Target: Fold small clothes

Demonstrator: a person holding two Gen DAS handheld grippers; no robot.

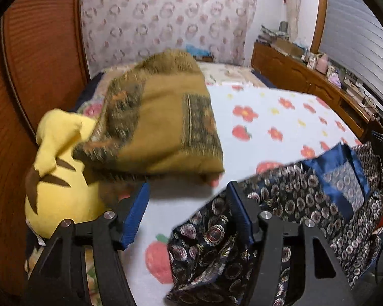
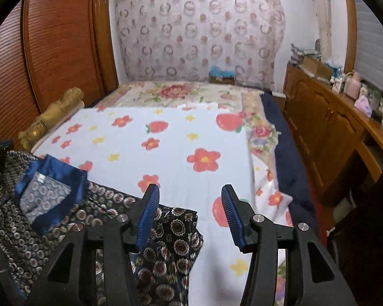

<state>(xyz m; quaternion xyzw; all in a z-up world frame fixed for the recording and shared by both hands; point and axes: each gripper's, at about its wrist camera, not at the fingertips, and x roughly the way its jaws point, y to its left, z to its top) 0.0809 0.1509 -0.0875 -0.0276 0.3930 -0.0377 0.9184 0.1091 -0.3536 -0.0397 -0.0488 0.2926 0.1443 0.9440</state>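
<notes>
A dark navy garment with round medallion print and a blue satin collar lies crumpled on the flowered white blanket at the near edge of the bed. It also shows in the right wrist view. My left gripper is open and empty, its right finger just at the garment's left edge. My right gripper is open and empty, its left finger over the garment's right part.
A folded olive-brown blanket and a yellow plush toy lie at the bed's left. A wooden wardrobe stands at the left. A wooden cabinet with clutter runs along the right. A patterned curtain hangs behind.
</notes>
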